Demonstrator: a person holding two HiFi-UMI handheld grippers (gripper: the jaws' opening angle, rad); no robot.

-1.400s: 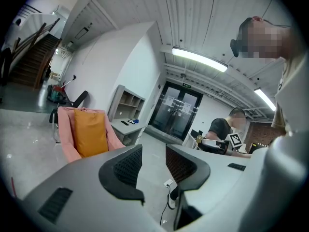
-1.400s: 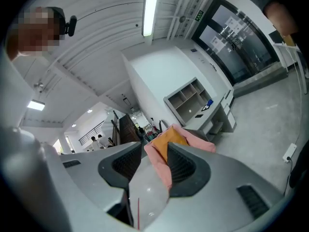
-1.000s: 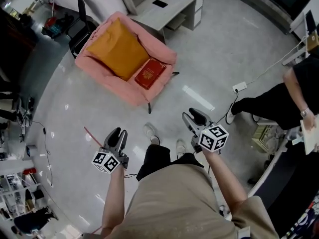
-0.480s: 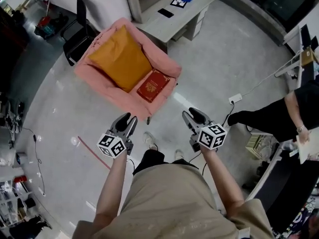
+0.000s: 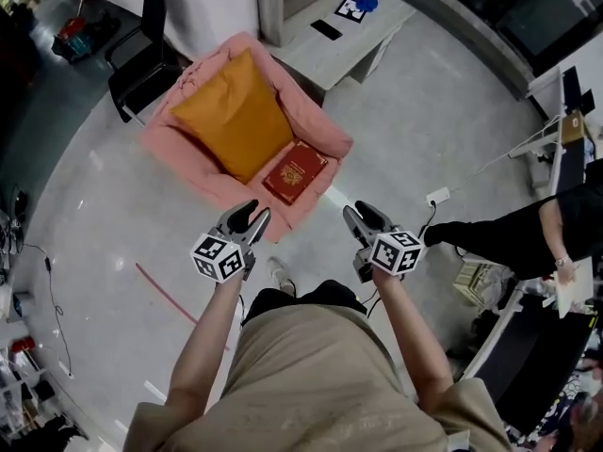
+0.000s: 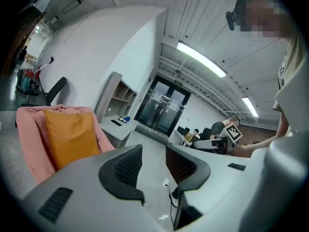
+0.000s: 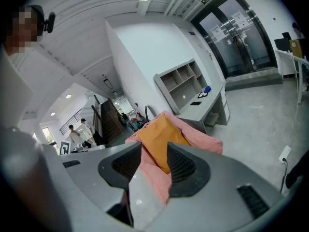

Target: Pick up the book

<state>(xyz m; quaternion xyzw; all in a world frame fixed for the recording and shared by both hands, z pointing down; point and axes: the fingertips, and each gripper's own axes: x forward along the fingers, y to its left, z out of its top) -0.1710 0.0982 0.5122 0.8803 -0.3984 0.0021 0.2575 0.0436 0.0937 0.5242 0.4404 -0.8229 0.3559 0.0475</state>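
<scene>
Book (image 5: 296, 171) lies at armchair (image 5: 212, 188) edge; left tool (image 5: 252, 214), right tool (image 5: 360, 213) spread over open floor (image 5: 405, 111).

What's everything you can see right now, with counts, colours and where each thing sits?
armchair: one, pink, on the floor
cushion: one, orange, leaning in the armchair
book: one, red, on the armchair seat beside the cushion
desk: one, grey, behind the armchair
phone: one, black, on the desk
office chair: one, black, left of the armchair
power strip: one, white, on the floor at right
bystander: one, dark clothes, far right
left gripper: one, grey, open, before the armchair
right gripper: one, grey, open, before the armchair
</scene>
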